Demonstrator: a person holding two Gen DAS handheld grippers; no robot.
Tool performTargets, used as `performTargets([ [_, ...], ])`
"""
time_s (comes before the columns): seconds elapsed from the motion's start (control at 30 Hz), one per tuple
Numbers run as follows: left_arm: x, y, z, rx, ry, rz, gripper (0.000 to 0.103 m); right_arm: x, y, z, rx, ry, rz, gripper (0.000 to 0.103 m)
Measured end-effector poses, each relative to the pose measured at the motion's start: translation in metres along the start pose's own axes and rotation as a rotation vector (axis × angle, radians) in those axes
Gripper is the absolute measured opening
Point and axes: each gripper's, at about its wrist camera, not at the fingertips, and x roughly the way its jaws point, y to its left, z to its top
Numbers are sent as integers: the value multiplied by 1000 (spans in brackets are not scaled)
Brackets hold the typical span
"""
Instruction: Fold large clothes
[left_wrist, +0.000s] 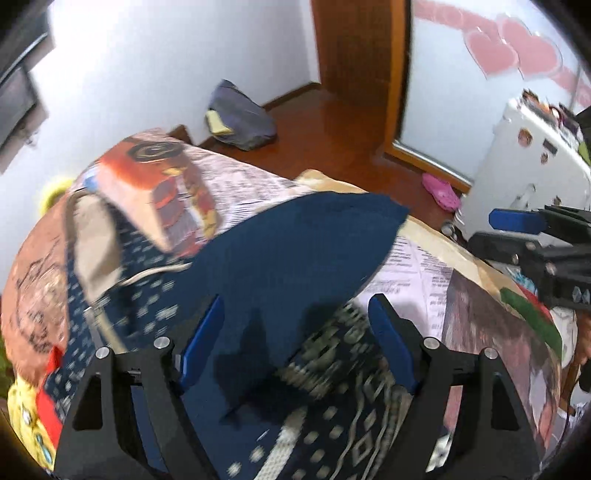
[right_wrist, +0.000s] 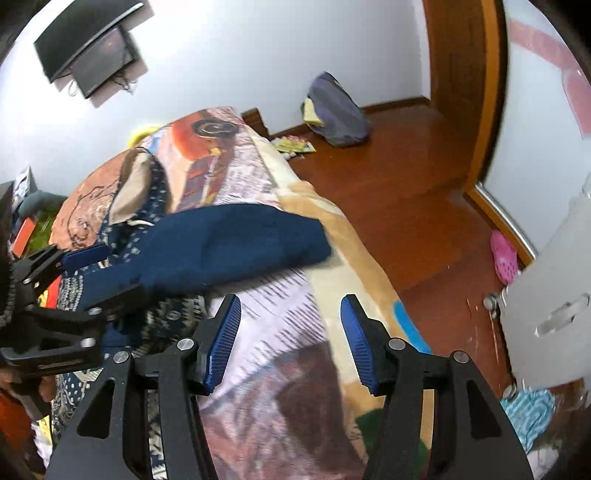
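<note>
Navy knit garment with patterned band (left_wrist: 295, 251) directly under left hand-held gripper (left_wrist: 295, 339) — long axis toward upper left. Both released; right hand-held gripper (right_wrist: 291, 339) beside it, over bed (right_wrist: 354, 236).

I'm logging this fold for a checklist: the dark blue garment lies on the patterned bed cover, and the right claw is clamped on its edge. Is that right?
Not quite. The dark blue garment does lie on the patterned bed cover, but the right claw is open with only the cover between its pads, as the right wrist view shows.
</note>
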Motion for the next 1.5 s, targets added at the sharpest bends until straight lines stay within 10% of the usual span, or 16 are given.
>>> performTargets([
  [0.27,62,-31,21,71,73,-34,65,13,-24,-11,50,57,4,52],
  [0.37,75,-35,24,81,82,-33,47,10,-24,-15,44,58,7,53],
  [0.47,77,-31,27,55,71,-15,6,6,-21,-17,22,58,-6,53],
  [1.0,-106,136,-27,-317,-237,75,4,13,38,-4,-71,43,67,53],
  [1.5,-55,212,-208,-527,96,144,12,78,98,-19,-209,165,32,55],
])
